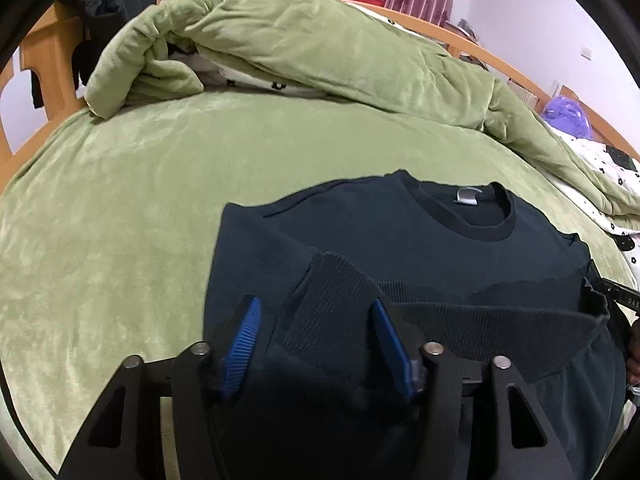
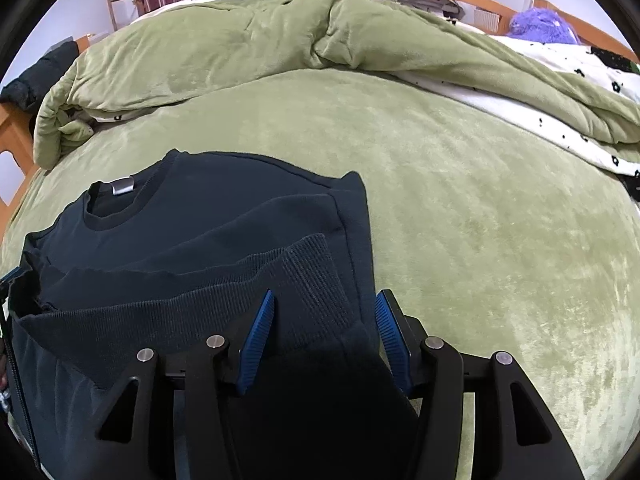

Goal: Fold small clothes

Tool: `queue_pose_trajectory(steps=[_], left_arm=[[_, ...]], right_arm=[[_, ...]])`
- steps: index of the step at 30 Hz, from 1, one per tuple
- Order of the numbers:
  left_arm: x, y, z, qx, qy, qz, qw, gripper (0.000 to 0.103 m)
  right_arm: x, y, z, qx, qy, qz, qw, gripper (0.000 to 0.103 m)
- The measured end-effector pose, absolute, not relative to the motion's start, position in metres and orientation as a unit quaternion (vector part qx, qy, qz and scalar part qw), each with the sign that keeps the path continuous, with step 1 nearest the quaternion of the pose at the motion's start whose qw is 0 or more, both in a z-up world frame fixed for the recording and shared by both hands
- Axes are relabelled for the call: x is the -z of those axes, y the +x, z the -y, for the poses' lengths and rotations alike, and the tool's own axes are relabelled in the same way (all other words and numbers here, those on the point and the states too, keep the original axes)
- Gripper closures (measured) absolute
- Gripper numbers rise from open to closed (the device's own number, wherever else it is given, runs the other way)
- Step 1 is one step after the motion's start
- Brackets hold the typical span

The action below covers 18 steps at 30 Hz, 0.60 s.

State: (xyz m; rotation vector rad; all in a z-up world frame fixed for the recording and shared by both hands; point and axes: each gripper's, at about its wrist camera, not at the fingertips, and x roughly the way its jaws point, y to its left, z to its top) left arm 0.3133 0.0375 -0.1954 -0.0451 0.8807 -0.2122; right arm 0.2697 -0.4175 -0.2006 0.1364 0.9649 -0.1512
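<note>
A dark navy sweatshirt lies on the green bed sheet, collar and grey label away from me, sleeves folded in. Its ribbed hem is lifted and brought up toward the chest. My left gripper stands open with the hem's left corner and a ribbed cuff between its blue pads. In the right wrist view the sweatshirt fills the lower left. My right gripper is open around the hem's right corner and cuff.
A bunched green quilt with white flower-print lining lies across the far side of the bed. A wooden bed frame with dark clothes hung on it stands at the left. A purple plush thing sits far right. Bare sheet spreads right of the sweatshirt.
</note>
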Motion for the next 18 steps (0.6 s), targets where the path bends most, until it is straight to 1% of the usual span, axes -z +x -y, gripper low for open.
queue_pose_trajectory(steps=[1, 3, 4, 5, 6, 9, 12, 18], left_arm=[[0.197, 0.313, -0.035, 0.103, -0.016, -0.429, 0.897, 0.057], [0.199, 0.313, -0.030, 0.100, -0.001, -0.431, 0.897, 0.069], [0.198, 0.311, -0.028, 0.099, 0.004, -0.426, 0.899, 0.072], [0.196, 0.310, -0.028, 0.100, 0.004, -0.420, 0.902, 0.080], [0.193, 0.308, -0.028, 0.105, 0.001, -0.415, 0.904, 0.089], [0.182, 0.302, -0.034, 0.111, -0.012, -0.390, 0.914, 0.092], [0.171, 0.300, -0.041, 0.111, -0.029, -0.373, 0.920, 0.093], [0.153, 0.307, -0.056, 0.097, -0.068, -0.350, 0.929, 0.093]], right_arm=[[0.202, 0.270, 0.418, 0.071, 0.067, -0.465, 0.880, 0.055], [0.203, 0.270, 0.416, 0.068, 0.066, -0.466, 0.880, 0.061], [0.203, 0.270, 0.415, 0.073, 0.058, -0.464, 0.881, 0.064], [0.202, 0.269, 0.414, 0.075, 0.053, -0.464, 0.881, 0.071], [0.201, 0.269, 0.413, 0.075, 0.049, -0.464, 0.881, 0.074], [0.194, 0.263, 0.411, 0.069, 0.049, -0.452, 0.888, 0.083], [0.181, 0.255, 0.409, 0.060, 0.052, -0.429, 0.900, 0.086], [0.148, 0.249, 0.412, 0.045, 0.083, -0.377, 0.921, 0.087]])
